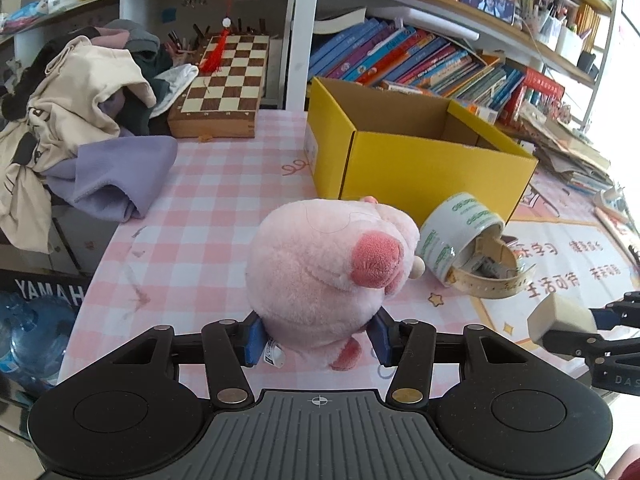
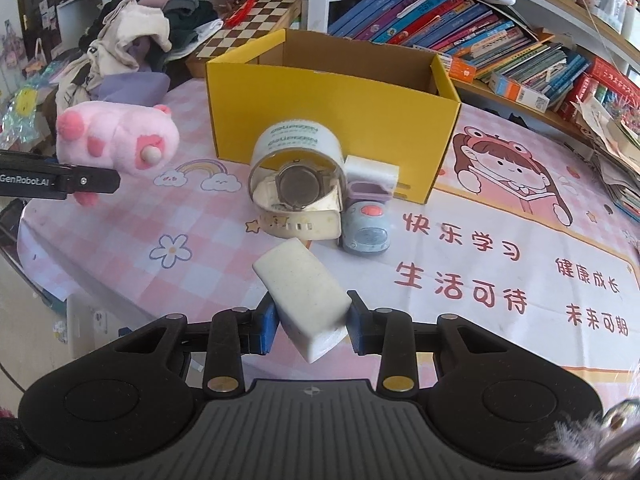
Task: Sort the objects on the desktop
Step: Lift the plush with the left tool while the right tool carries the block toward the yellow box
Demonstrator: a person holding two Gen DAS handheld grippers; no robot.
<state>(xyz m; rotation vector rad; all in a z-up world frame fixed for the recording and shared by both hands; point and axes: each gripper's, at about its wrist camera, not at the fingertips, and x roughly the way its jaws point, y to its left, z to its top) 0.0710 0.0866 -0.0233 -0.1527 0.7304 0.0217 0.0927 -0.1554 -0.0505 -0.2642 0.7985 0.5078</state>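
Observation:
My left gripper [image 1: 316, 338] is shut on a pink plush pig [image 1: 328, 268], held above the pink checked tablecloth; the same pig [image 2: 120, 142] shows at the left of the right wrist view. My right gripper [image 2: 312, 324] is shut on a cream foam block [image 2: 306, 300], which also appears as the foam block [image 1: 560, 320] at the right edge of the left wrist view. An open yellow cardboard box [image 2: 332, 108] stands beyond, empty as far as I can see. In front of it lie a tape roll [image 2: 298, 148] with a watch [image 2: 300, 192] inside it, and a small toy car [image 2: 366, 228].
A heap of clothes [image 1: 80, 120] and a chessboard [image 1: 224, 80] fill the far left of the table. Books [image 1: 420, 60] line the shelf behind the box, and stacked papers [image 1: 568, 148] lie at the far right. A water bottle [image 1: 32, 332] stands below the table's left edge.

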